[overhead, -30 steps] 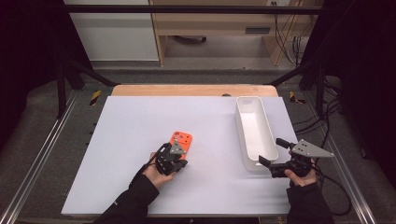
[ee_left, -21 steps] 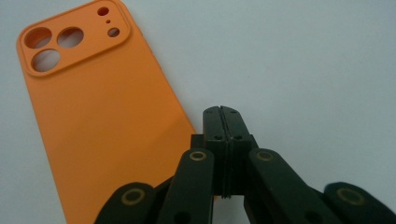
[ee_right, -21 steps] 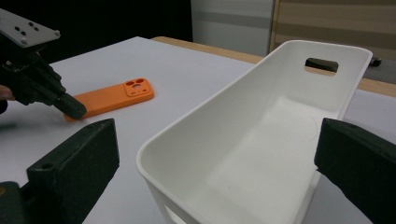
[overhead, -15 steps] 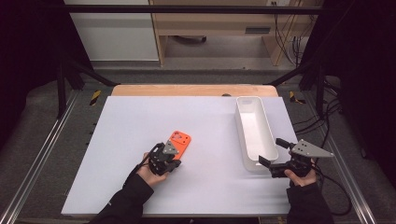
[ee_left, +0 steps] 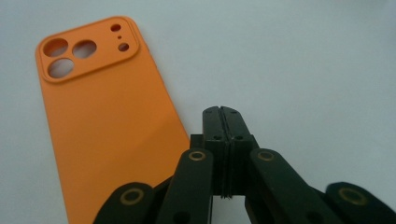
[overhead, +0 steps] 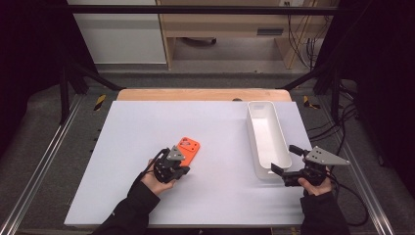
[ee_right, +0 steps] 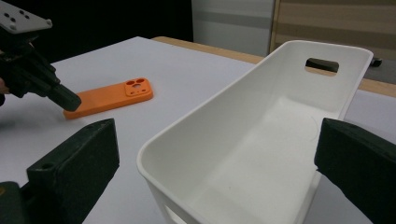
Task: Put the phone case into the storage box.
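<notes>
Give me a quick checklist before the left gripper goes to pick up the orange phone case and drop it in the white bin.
1. Left gripper open for the grab: not ok, jaws shut.
2. Orange phone case free on the table: ok, lying flat, nothing gripping it.
3. Left gripper lined up on the case: not ok, jaws sit beside its edge.
4. White bin empty: ok.
5. Right gripper steadying the bin: cannot tell, jaws open around its near end.

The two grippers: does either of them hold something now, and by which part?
Nothing is held. The left gripper is shut on nothing, beside the orange phone case. The right gripper is open at the near end of the white bin.
</notes>
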A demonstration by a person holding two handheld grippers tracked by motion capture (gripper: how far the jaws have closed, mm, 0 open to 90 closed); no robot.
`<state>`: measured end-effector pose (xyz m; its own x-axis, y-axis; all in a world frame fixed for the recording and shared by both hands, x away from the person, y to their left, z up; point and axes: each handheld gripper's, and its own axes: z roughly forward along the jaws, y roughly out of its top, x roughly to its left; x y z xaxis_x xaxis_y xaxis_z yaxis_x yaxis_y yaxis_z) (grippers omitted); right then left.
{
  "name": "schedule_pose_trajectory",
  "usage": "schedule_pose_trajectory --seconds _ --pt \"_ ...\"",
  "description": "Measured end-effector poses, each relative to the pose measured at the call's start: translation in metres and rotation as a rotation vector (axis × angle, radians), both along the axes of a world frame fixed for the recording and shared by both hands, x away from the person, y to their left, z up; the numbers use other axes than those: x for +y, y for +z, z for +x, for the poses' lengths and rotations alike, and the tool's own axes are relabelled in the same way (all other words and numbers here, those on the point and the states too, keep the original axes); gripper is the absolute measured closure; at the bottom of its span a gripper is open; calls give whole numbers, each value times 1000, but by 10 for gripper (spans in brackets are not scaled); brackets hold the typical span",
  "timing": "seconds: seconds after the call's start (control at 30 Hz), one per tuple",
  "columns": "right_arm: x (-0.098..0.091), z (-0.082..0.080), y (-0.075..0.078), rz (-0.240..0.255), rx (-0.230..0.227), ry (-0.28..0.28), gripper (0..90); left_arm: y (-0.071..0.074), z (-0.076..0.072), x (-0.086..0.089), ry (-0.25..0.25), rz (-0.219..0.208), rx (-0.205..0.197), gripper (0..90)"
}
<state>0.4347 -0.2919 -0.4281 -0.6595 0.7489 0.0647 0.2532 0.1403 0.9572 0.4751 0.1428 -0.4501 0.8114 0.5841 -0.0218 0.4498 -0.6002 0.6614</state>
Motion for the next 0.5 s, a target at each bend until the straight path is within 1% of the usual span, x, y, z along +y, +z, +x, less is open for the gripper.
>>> schedule_pose_trajectory --seconds 0.07,0.1,0.13,0.17,0.23,0.27,0.3,0.33,0.37,0.4,0.43,0.47,0.5 --pt "0 0 0 0 1 1 4 4 0 2 0 -22 -7 876" --pt "0 0 0 -1 0 2 5 6 -1 2 3 -31 -14 863" --pt "0 0 0 0 0 2 4 8 -1 3 5 -37 -17 826" --pt "0 0 0 0 0 2 4 10 -1 4 7 -47 -27 826" --pt "0 0 0 1 0 2 5 14 -1 7 15 -63 -43 765" --pt "0 0 0 1 1 1 4 15 -1 7 19 -70 -45 712" --pt "0 0 0 1 1 1 4 17 -1 9 23 -79 -51 712" --pt "0 0 0 4 0 2 4 19 -1 10 28 -86 -61 655" --pt "0 0 0 4 0 2 4 20 -1 11 33 -92 -66 621" --pt "0 0 0 4 0 2 4 22 0 13 40 -105 -73 621" --pt "0 0 0 4 -1 2 5 24 0 15 48 -114 -89 573" --pt "0 0 1 3 0 1 4 26 0 17 57 -121 -115 542" --pt "0 0 0 4 1 2 4 27 1 19 67 -134 -124 498"
